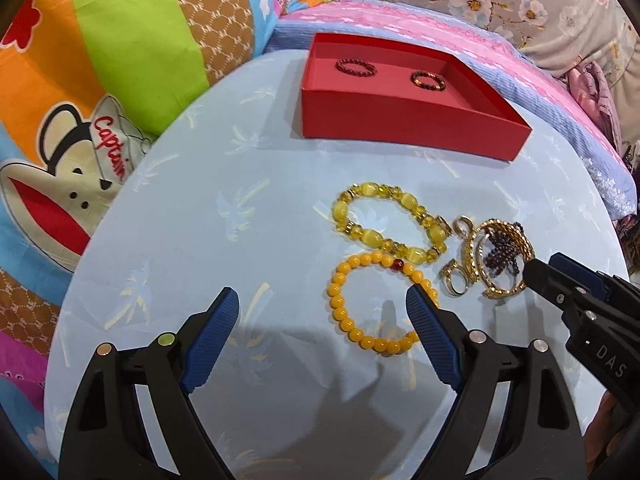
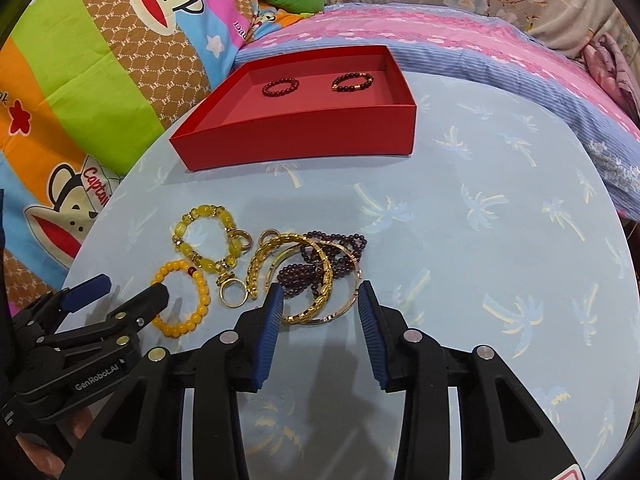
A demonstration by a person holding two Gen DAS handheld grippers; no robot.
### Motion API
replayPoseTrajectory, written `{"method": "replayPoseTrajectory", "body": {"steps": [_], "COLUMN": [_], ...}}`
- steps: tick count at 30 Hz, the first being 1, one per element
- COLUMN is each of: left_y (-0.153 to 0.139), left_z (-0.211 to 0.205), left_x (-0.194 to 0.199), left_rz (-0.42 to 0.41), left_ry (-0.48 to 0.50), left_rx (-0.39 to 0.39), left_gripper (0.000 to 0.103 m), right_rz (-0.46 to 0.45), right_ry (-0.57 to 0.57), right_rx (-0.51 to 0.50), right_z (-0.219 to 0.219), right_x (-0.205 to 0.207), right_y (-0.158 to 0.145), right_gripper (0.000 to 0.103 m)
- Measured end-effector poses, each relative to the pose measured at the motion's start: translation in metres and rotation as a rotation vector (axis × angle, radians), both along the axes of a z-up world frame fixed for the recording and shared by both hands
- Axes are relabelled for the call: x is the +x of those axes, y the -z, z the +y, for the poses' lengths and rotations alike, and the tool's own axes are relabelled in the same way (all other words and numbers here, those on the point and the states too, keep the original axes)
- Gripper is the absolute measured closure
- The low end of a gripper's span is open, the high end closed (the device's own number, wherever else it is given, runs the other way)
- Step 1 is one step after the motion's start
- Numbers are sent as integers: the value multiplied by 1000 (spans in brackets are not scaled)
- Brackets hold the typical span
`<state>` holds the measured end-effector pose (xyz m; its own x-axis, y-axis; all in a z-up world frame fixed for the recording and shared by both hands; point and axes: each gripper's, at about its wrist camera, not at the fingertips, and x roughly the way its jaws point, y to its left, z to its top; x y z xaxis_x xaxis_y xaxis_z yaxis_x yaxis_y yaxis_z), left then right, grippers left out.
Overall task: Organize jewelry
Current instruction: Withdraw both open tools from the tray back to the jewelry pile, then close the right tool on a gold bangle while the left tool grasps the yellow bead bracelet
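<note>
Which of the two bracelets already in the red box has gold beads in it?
The bracelet on the right of the red box: dark beads with gold ones. The left bracelet is dark red all round.

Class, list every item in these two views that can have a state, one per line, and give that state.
red box: lidless, two dark bead bracelets inside
dark bead bracelets: in box, apart
orange bead bracelet: on table
yellow stone bracelet: on table
gold bangles: piled over dark bead string
left gripper: open, empty
right gripper: open around bangles
</note>
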<state>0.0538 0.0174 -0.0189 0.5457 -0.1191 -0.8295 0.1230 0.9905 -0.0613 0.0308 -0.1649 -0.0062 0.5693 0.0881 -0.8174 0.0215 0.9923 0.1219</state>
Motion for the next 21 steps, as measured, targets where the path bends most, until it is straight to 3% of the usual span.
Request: {"method": "replayPoseTrajectory", "body": {"steps": [3, 7, 9, 18, 21], "left_y": [4, 10, 11, 10, 9], "left_z": [-4, -4, -3, -6, -9], "left_x": [1, 7, 7, 12, 11], "left_rz": [3, 29, 25, 10, 9], "left_ry": [9, 24, 21, 43, 55], "left_rx": [19, 17, 17, 31, 27], "left_gripper": [22, 36, 38, 52, 61], "right_rz": [11, 16, 12, 41, 44], "right_ry": [5, 16, 16, -2, 0], "right_rx": [-4, -5, -6, -6, -5], "right_z": [0, -3, -4, -1, 0], "right_x": [1, 4, 6, 17, 17], "right_y": [4, 6, 5, 15, 18], "right_gripper": [66, 66, 67, 90, 91]}}
